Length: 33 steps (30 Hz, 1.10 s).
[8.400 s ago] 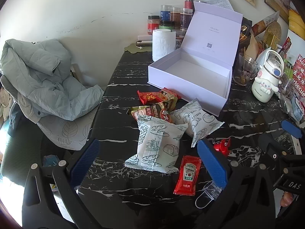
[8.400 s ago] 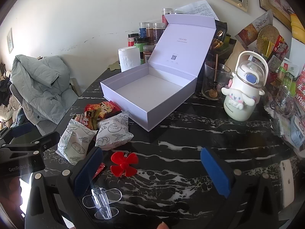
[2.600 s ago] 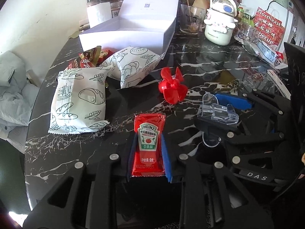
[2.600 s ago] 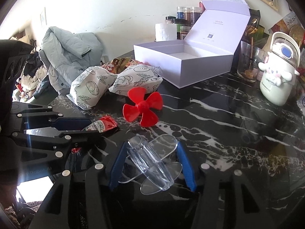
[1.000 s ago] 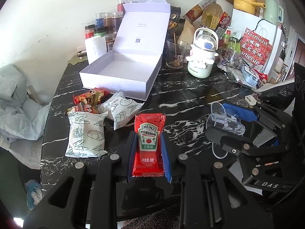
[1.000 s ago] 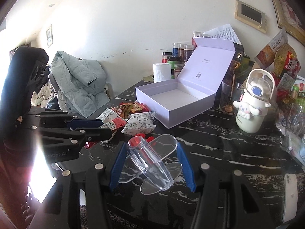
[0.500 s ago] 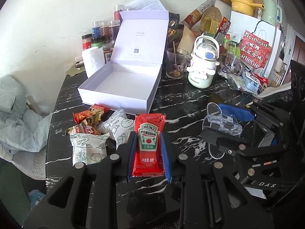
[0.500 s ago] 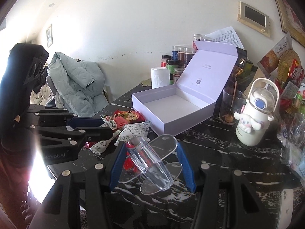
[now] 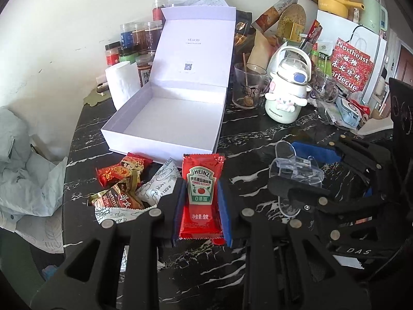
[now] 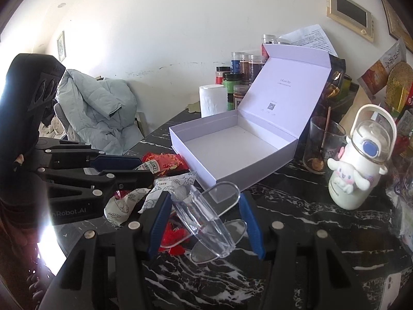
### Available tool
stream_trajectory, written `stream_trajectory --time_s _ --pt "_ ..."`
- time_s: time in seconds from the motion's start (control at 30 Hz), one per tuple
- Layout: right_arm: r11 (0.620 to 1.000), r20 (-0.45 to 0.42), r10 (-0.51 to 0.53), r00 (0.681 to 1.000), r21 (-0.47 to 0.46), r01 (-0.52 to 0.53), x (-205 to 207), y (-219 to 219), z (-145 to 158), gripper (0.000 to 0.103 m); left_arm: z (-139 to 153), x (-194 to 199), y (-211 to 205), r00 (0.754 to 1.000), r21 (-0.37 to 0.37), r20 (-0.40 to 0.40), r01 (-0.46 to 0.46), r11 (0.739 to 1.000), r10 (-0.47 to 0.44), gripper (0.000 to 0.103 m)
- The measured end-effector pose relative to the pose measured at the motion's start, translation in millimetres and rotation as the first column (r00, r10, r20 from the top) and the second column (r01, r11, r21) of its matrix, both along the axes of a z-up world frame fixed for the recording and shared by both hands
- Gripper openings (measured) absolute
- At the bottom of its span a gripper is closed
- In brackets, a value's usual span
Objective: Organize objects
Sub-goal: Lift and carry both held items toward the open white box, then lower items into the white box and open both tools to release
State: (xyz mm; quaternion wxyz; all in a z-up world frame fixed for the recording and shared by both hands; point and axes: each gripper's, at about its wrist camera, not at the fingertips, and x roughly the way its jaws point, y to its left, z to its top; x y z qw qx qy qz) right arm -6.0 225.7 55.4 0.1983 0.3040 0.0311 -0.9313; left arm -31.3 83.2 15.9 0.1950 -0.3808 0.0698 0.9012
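My left gripper (image 9: 201,201) is shut on a red ketchup packet (image 9: 201,193), held above the black marble table; from the right wrist view the same gripper (image 10: 139,168) shows at left with the ketchup packet (image 10: 151,165) at its tips. My right gripper (image 10: 206,219) is shut on a clear plastic stand (image 10: 206,217), seen also in the left wrist view as the clear stand (image 9: 294,170). The open white box (image 9: 167,118) lies ahead of both, empty, lid raised; in the right wrist view the box (image 10: 232,152) is just beyond the stand. A red fan (image 10: 173,235) lies under the stand.
Snack packets (image 9: 121,180) and white bread bags (image 10: 165,191) lie in front of the box. A white character bottle (image 10: 358,165), a glass (image 10: 320,144), jars (image 9: 139,41) and a paper roll (image 9: 122,85) crowd the back. A grey jacket (image 10: 95,111) hangs off the table's left.
Both grippers have moved toward the open box with their loads; the box looms larger and closer. The grips have not changed.
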Motion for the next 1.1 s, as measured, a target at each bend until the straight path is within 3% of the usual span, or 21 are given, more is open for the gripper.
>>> stream_trajectory --time_s 0.63,1.1 --pt "0.999 0.027 0.026 0.999 0.03 -0.027 -89 -10 -8 0.055 -21 -86 -6 0.997 0.001 0.079 0.016 1.0 -0.016 0.023" --pt "0.998 -0.042 0.046 0.998 0.047 -0.044 -155 -12 11 0.055 -5 -149 -5 0.999 -0.027 0.03 0.021 0.999 -0.02 0.023"
